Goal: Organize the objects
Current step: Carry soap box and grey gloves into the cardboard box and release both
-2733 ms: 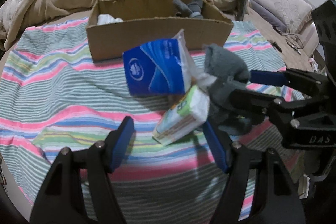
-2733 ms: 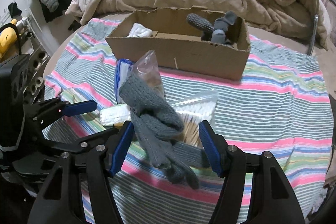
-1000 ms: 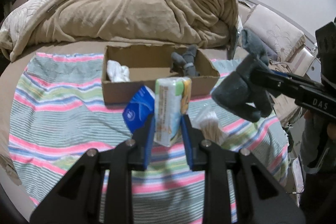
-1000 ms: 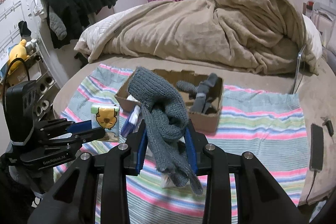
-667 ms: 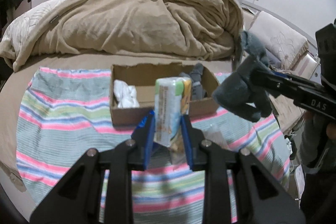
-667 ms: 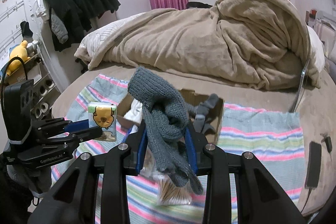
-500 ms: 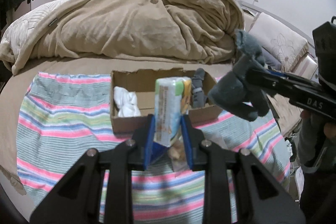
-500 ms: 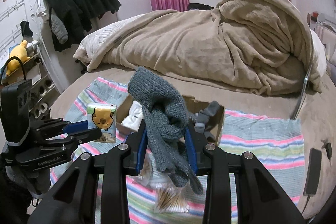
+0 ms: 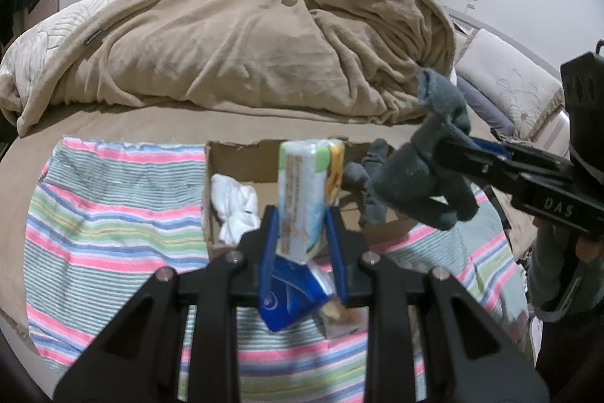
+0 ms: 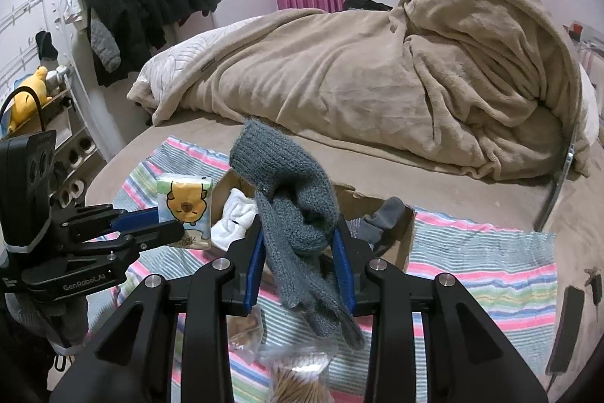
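Both carrying stuff toward the cardboard box point(image 9: 241, 176) up ahead on the striped blanket point(image 9: 113, 214). Left claw point(image 9: 302, 233) clamped on a tissue pack point(image 9: 309, 191), long axis upright, hanging over the box's near edge, middle section. Right claw point(image 10: 298, 244) pinched shut on a grey knit glove point(image 10: 290, 199), fingers dangling, over the right part by the grey glove point(image 10: 381, 218) already inside. White socks point(image 10: 234, 218) sitting left. Right view alone shows a cotton swab bag point(image 10: 298, 376) underneath; left view alone catches the blue tissue pack point(image 9: 287, 293).

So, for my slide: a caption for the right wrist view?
Right claw grips a gray glove above the cardboard box.
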The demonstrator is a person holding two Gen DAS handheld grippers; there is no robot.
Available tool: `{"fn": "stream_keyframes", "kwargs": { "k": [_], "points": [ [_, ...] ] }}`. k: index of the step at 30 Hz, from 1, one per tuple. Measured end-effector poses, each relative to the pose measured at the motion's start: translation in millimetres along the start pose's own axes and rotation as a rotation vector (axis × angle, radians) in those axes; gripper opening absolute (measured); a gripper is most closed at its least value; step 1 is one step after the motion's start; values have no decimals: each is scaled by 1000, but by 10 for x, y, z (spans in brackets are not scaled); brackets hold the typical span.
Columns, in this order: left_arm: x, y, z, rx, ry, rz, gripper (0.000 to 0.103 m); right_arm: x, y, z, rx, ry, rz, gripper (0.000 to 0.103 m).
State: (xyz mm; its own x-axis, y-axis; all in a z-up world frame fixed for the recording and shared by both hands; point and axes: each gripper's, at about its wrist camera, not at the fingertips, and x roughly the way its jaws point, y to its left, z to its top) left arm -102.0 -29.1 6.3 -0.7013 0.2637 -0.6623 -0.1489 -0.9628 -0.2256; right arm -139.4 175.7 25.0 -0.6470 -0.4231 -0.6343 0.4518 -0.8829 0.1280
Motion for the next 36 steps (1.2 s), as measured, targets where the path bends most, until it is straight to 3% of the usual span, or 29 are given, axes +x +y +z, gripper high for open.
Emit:
{"fn": "stream_keyframes", "kwargs": {
  "k": [17, 29, 36],
  "points": [
    [595, 161, 112, -31, 58, -3, 27, 679, -114, 26, -9, 92, 50, 35],
    [996, 273, 52, -47, 113, -1, 27, 1304, -222, -168, 28, 232, 119, 35],
    [1001, 267, 39, -44, 125, -1, 28, 1448, -277, -159, 19, 234, 58, 41]
  ]
}}
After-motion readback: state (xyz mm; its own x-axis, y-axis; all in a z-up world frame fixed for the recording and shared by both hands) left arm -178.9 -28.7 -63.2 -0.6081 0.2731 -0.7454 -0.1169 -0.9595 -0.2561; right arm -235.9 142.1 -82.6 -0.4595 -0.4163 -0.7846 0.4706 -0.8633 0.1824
